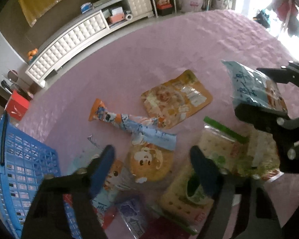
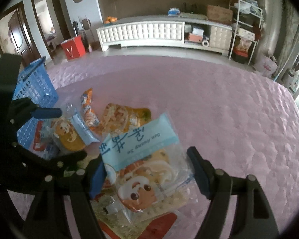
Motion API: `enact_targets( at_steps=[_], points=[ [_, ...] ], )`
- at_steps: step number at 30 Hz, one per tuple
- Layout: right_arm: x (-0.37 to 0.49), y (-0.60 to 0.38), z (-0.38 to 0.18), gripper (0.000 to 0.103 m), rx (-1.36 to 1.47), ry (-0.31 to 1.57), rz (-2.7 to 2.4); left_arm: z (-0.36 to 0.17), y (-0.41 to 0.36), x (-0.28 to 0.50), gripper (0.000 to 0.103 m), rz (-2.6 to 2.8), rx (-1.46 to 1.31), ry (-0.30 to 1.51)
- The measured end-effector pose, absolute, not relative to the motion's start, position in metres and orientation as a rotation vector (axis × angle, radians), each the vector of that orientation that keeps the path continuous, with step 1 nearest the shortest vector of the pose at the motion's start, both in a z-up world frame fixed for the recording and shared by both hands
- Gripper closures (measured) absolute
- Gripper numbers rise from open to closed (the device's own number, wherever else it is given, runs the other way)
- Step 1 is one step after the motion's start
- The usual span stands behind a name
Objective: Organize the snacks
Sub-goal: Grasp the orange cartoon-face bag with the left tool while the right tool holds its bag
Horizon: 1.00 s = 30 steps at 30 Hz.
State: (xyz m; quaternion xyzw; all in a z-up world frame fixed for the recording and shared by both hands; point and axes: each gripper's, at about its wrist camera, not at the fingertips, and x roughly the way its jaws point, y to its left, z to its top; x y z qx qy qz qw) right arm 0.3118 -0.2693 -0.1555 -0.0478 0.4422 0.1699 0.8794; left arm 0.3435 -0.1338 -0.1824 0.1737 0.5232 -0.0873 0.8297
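Note:
Several snack packets lie on a pink bedspread (image 1: 169, 45). My left gripper (image 1: 153, 161) is open above a cartoon-face cake packet (image 1: 149, 163), with a green cracker pack (image 1: 219, 159) to its right. An orange pouch (image 1: 177, 99) and a twisted orange-blue packet (image 1: 117, 119) lie beyond. My right gripper (image 2: 147, 169) stands with its jaws around a light-blue cartoon packet (image 2: 141, 149); it also shows in the left wrist view (image 1: 255, 87), where the fingers pinch it off the bed. A blue basket (image 1: 24, 171) stands at the left; it also shows in the right wrist view (image 2: 35, 91).
A white low cabinet (image 2: 159, 31) runs along the far wall beyond the bed. A red box (image 2: 72, 46) sits on the floor near doorways. A metal shelf rack (image 2: 245, 29) stands at the right. A purple packet (image 1: 131, 215) lies near me.

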Motion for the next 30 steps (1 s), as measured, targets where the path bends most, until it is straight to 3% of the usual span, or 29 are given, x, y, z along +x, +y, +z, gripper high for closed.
enact_targets(
  at_steps=[2,3,4,9,30],
  points=[
    [0.314,-0.268,-0.161,0.024,-0.105,0.941,0.350,-0.186,-0.133,0.344,0.041,-0.172,0.384,1.111],
    [0.315,-0.267,-0.164,0.024,-0.107,0.950,0.348,-0.187,-0.134,0.344,0.052,-0.176,0.391,1.114],
    [0.316,-0.266,-0.166,0.024,-0.111,0.956,0.351,-0.188,-0.135,0.344,0.057,-0.182,0.389,1.126],
    [0.315,-0.263,-0.163,0.024,-0.118,0.957,0.366,-0.182,-0.132,0.341,0.066,-0.173,0.343,1.121],
    [0.255,-0.236,-0.099,0.024,-0.129,0.894,0.375,-0.068,-0.071,0.245,0.067,-0.184,0.161,0.927]
  ],
)
